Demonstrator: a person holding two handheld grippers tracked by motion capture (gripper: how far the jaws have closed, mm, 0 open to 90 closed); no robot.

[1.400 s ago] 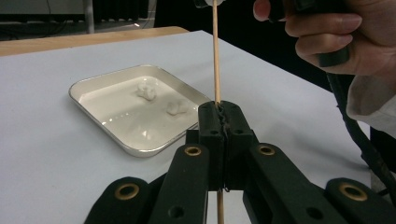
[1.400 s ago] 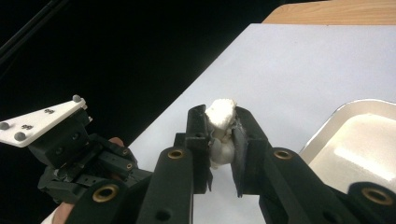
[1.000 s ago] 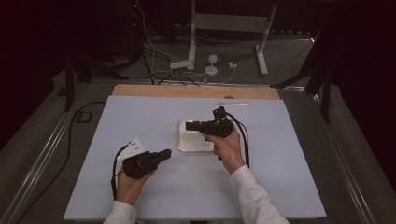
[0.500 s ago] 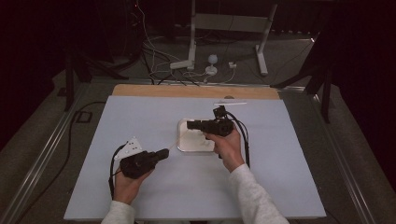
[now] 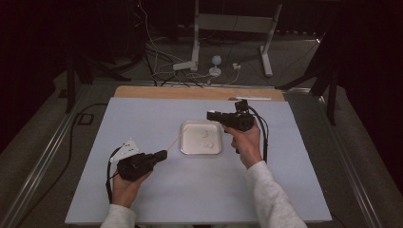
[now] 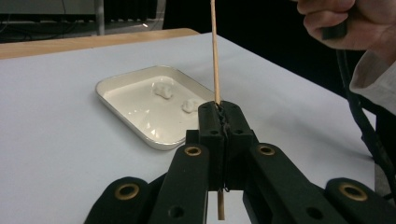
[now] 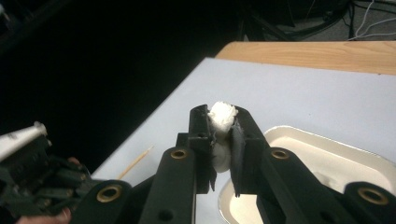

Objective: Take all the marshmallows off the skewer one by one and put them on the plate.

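White tabletop (image 5: 142, 118), high view: tray (image 5: 187, 142) between both grippers. Left gripper (image 6: 219, 109) view: jaws clamp a wooden skewer (image 6: 214, 46). Right gripper (image 7: 219, 119) view: jaws pinch a marshmallow (image 7: 221, 114). Judged step: threading; next, align marshmallow with skewer tip.

right gripper (image 5: 212, 115) lifted off tray (image 5: 186, 145), carrying white lump (image 7: 221, 115)

white tray (image 5: 187, 145) mid-table, left gripper (image 5: 161, 155) beside it, right gripper (image 5: 210, 115) above
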